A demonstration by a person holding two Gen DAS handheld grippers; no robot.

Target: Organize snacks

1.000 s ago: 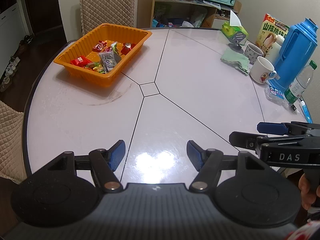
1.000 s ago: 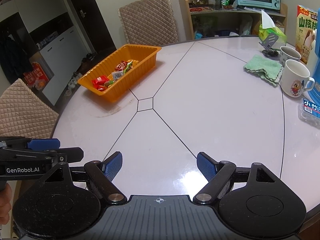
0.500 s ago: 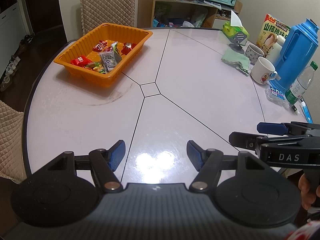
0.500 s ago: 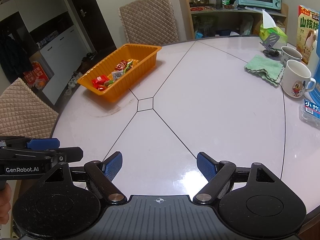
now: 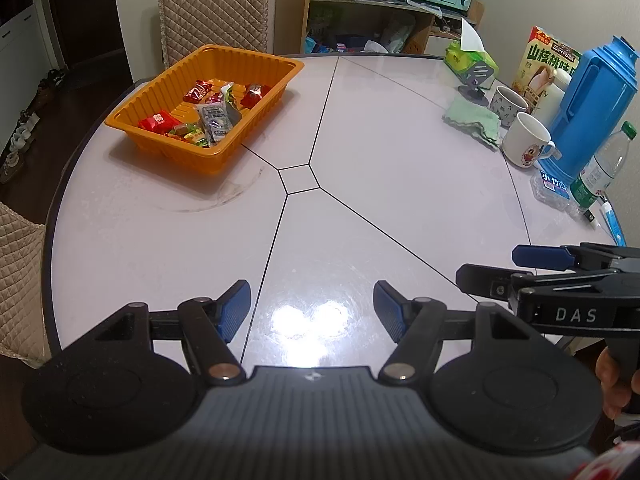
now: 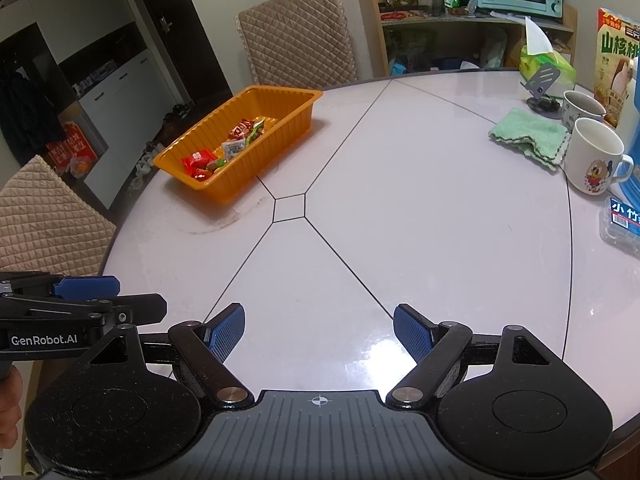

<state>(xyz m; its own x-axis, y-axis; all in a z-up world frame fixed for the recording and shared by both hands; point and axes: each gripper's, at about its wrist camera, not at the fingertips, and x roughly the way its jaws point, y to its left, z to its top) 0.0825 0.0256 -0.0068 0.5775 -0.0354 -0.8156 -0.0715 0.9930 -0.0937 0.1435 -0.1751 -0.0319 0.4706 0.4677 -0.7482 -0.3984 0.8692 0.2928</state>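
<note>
An orange ribbed tray (image 5: 168, 80) stands at the far left of the white round table (image 5: 380, 168); it also shows in the right wrist view (image 6: 280, 92). Several wrapped snacks (image 5: 208, 116) lie inside it, red, green and silver (image 6: 224, 150). My left gripper (image 5: 312, 312) is open and empty, low over the table's near edge. My right gripper (image 6: 319, 334) is open and empty beside it. Each gripper shows at the edge of the other's view: the right one (image 5: 516, 266), the left one (image 6: 132, 300).
At the right edge stand a blue thermos (image 5: 592, 108), two mugs (image 5: 526, 146), a green cloth (image 5: 474, 120), a water bottle (image 5: 604, 164), a tissue box (image 5: 472, 58) and a snack box (image 5: 550, 64). Quilted chairs (image 6: 298, 56) stand around the table.
</note>
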